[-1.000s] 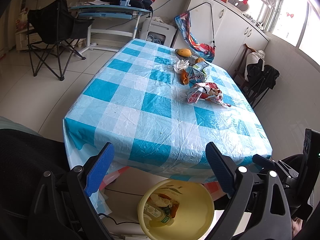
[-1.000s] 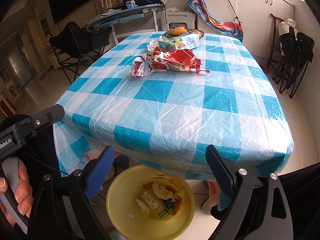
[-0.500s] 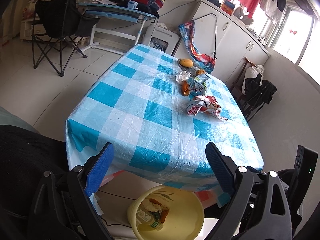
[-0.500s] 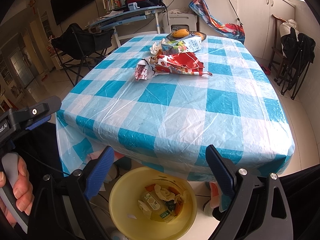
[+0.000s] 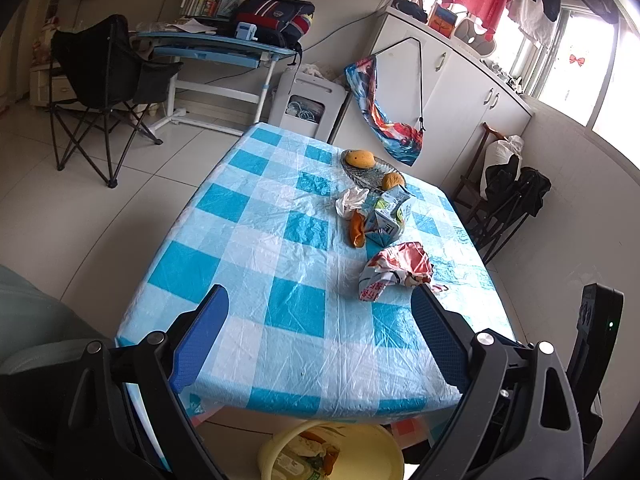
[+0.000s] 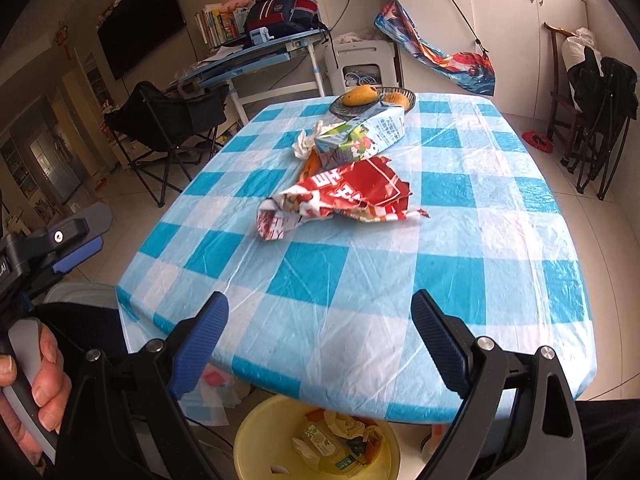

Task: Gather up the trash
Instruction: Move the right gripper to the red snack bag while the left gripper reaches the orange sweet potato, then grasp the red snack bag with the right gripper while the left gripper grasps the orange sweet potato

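Left tongs [image 5: 316,344] and right tongs [image 6: 320,344]: spread wide, gripping nothing, above near edge of checkered surface [image 6: 460,240]. Red wrapper [image 6: 348,200] mid-surface, milk carton [image 6: 364,136], crumpled tissue [image 6: 306,142] behind. Yellow bin [image 6: 256,436] underneath, holding trash.

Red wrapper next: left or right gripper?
Probably right. The red wrapper lies centred ahead of the open right gripper; for the left gripper, also open, it sits off toward the right finger.

Crumpled red snack wrapper [image 6: 340,200] lying mid-table, dented milk carton [image 6: 360,138] on its side at its 12 o'clock, white tissue wad [image 6: 306,142] at carton's 9 o'clock, orange peel [image 5: 356,230] beside it
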